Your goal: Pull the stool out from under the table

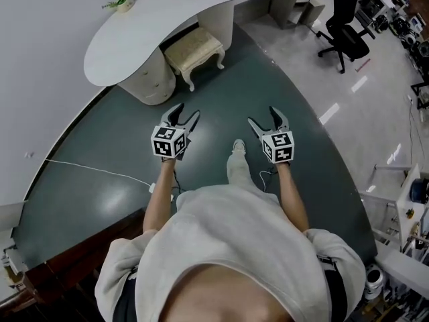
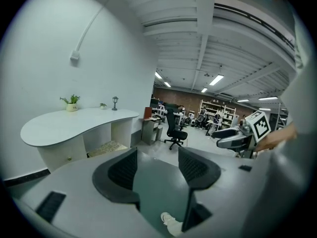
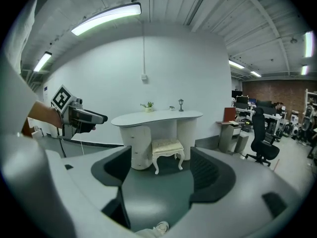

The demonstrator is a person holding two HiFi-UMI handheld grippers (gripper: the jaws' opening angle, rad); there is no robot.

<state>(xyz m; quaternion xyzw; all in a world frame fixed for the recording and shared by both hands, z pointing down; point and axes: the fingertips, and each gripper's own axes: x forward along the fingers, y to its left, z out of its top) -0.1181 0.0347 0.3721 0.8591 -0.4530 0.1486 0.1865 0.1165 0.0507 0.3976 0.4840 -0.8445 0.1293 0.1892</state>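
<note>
Left tongs and right tongs both gape wide, empty (well short yet). Cream-cushioned white stool sits at 12 o'clock, partly under the curved white bench; yanking one carved leg could tip it.

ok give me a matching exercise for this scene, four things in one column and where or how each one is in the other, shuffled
Things
1. stool
2. potted plant
3. black office chair
4. left claw

Places or states
A. out on the pale floor, upper right in the head view
B. open, nothing between its jaws
C. partly tucked under the table
D. standing on top of that table, near one end

Pairs: 1-C, 2-D, 3-A, 4-B
</note>
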